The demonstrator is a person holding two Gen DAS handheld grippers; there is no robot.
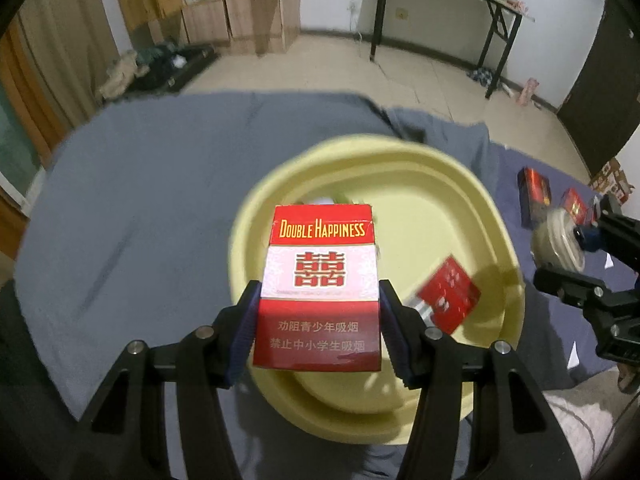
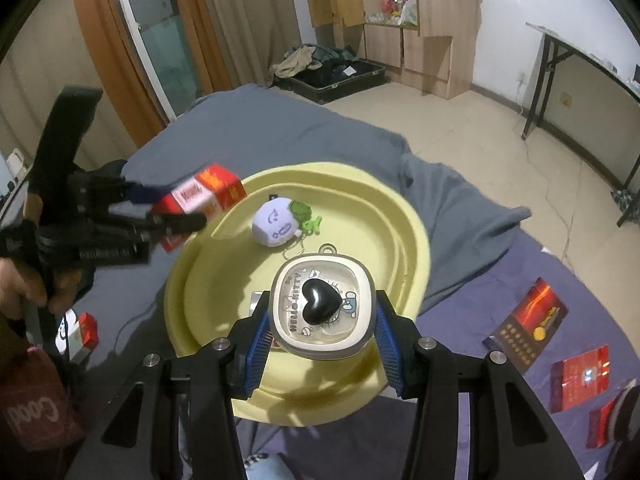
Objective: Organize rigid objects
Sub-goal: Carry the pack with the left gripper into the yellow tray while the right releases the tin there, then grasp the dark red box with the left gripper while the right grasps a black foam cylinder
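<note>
Red cigarette pack (image 1: 318, 288) clenched in left tongs (image 1: 319, 320), held above yellow basin (image 1: 460, 184). Right tongs (image 2: 320, 334) grasping cream Hello Kitty case (image 2: 322, 308) over same basin, on grey bed sheet (image 1: 160, 168). Plush keychain (image 2: 276, 222) inside; more packs (image 2: 528, 326) beside.

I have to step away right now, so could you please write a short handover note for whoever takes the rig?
Left gripper: shut on the Double Happiness pack, above the yellow basin.
Right gripper: shut on the Hello Kitty case, also over the basin.
Done: red pack and plush keychain in the basin.
Left: release both; collect the packs on the blue sheet.
</note>
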